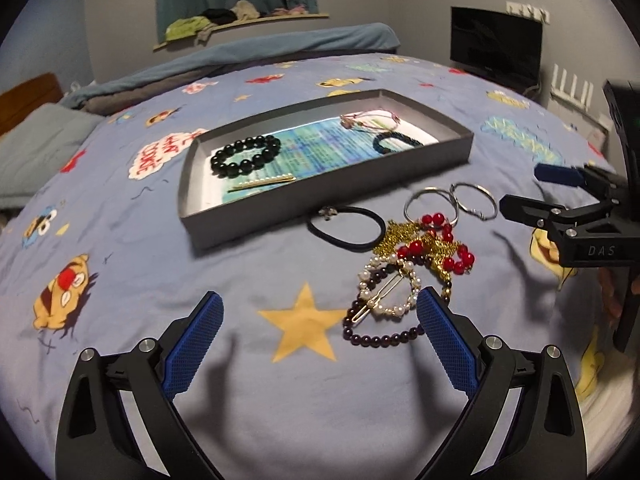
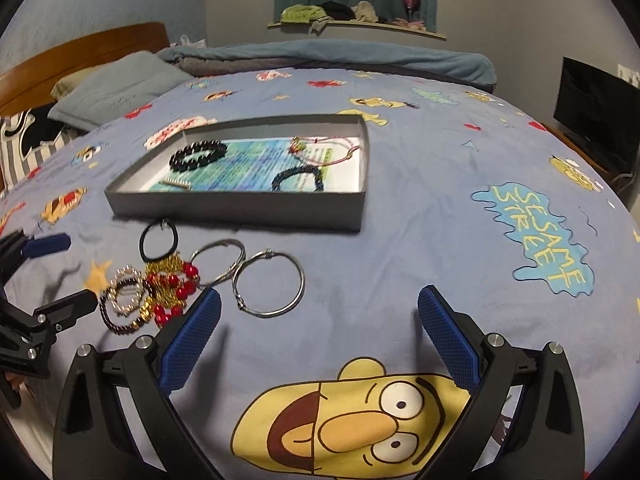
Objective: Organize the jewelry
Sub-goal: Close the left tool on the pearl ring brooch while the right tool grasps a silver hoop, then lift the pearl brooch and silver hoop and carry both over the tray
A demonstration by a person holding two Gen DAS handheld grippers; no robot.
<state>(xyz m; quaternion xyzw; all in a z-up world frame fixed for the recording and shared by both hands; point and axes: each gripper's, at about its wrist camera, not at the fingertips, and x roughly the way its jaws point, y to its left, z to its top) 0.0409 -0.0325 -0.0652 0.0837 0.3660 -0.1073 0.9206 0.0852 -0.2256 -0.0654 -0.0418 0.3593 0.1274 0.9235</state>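
Observation:
A grey box tray [image 1: 248, 216] [image 2: 240, 206] lies on the bed and holds a black bead bracelet [image 1: 246, 156] [image 2: 198, 155], a gold hair pin [image 1: 262, 183], a pink cord bracelet [image 1: 370, 119] and a dark braided band [image 1: 396, 143]. In front of it lies a loose heap: a black hair tie [image 1: 346, 227] [image 2: 159, 240], two silver bangles [image 1: 474, 201] [image 2: 269, 283], red beads [image 1: 444, 246] [image 2: 174, 286], a pearl clip [image 1: 388, 294] and a dark bead bracelet [image 1: 380, 336]. My left gripper [image 1: 320, 340] is open, just before the heap. My right gripper [image 2: 320, 340] is open and empty, right of the bangles.
The blue cartoon bedsheet [image 2: 440, 220] covers the bed. A pillow [image 2: 116, 88] and a folded blanket [image 2: 320, 54] lie at the far end. A dark TV screen [image 2: 600, 112] stands to the right. A shelf with clothes [image 2: 352, 16] hangs on the wall.

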